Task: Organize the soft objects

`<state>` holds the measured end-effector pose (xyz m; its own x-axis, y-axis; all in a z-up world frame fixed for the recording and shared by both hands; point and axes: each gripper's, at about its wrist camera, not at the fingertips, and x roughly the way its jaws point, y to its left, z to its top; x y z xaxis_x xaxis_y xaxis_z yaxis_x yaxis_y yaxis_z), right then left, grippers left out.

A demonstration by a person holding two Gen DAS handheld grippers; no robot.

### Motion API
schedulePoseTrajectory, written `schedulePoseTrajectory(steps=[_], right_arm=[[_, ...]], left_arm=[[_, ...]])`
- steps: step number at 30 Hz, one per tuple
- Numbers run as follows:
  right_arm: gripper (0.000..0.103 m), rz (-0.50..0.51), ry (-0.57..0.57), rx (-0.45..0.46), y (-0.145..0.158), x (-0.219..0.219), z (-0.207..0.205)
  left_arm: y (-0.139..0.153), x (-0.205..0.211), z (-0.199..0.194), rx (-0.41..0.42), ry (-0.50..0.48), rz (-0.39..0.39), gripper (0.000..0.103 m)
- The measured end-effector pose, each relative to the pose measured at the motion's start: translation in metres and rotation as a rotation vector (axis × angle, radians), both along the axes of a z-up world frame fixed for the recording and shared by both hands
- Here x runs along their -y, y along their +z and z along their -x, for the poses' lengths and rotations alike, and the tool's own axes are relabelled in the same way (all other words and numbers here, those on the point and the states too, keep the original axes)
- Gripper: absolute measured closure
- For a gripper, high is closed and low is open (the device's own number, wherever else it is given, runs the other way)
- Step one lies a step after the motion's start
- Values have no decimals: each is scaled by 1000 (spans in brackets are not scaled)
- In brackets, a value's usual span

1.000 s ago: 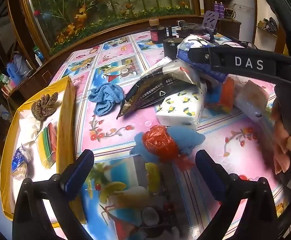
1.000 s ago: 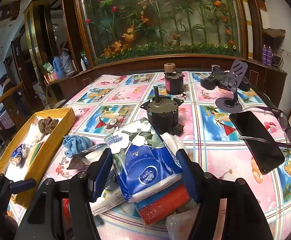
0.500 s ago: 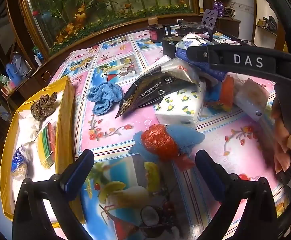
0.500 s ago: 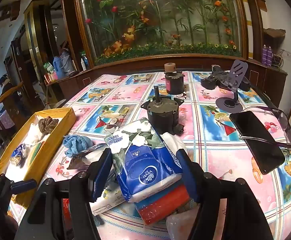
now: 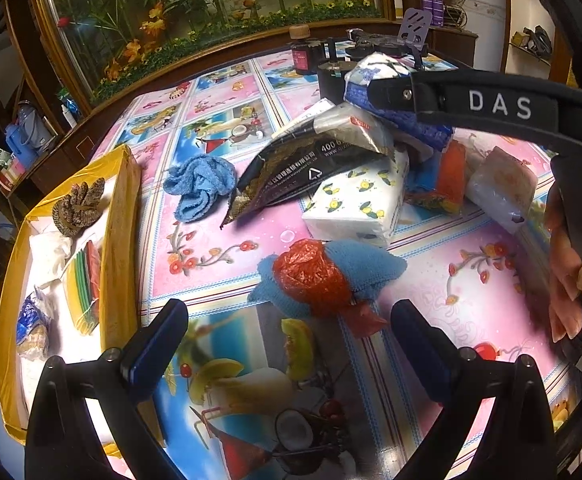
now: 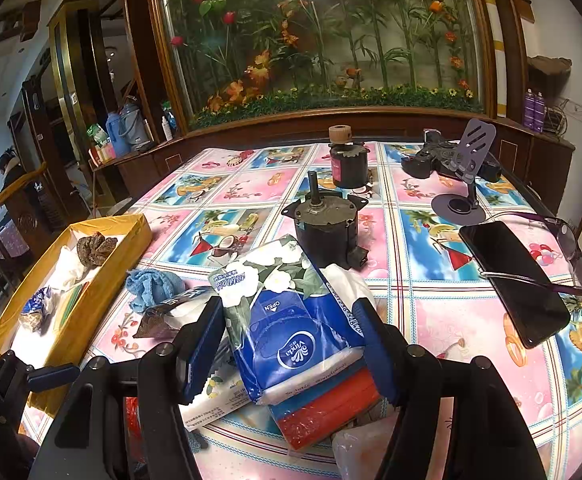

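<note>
My left wrist camera sits low over the near table edge, looking forward and slightly down between its own two fingers at the bottom of the frame. The right gripper (image 5: 395,92) crosses its upper right corner, so this view faces partly across toward my right side. My right wrist camera sits close above the pile, looking along the table toward the glass planter wall. I see the yellow tray (image 5: 125,216) (image 6: 103,280) at the left of both frames, and the blue tissue pack (image 5: 365,80) (image 6: 291,320) in both.
</note>
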<state>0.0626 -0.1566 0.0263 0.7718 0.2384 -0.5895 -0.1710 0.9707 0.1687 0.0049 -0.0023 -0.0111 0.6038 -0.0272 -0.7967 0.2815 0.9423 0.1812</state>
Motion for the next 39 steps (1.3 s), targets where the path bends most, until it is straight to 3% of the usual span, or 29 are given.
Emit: schedulePoseTrajectory(steps=[3, 6, 12, 24, 30, 39], right_arm=[[33, 2, -3, -2, 0, 0, 0], [33, -4, -10, -4, -1, 2, 1], [33, -39, -21, -1, 3, 11, 8], [33, -128, -73, -36, -1, 37, 21], [33, -116, -107, -72, -6, 45, 36], [32, -65, -62, -151, -28, 33, 58]], left_arm=[[-8, 2, -6, -43, 8, -18, 2], [-11, -3, -11, -67, 19, 17, 2], [-19, -17, -21, -109, 73, 167, 0], [-20, -13, -26, -108, 83, 162, 0], [-20, -9, -40, -73, 64, 173, 0], [-21, -10, -47, -47, 70, 184, 0]])
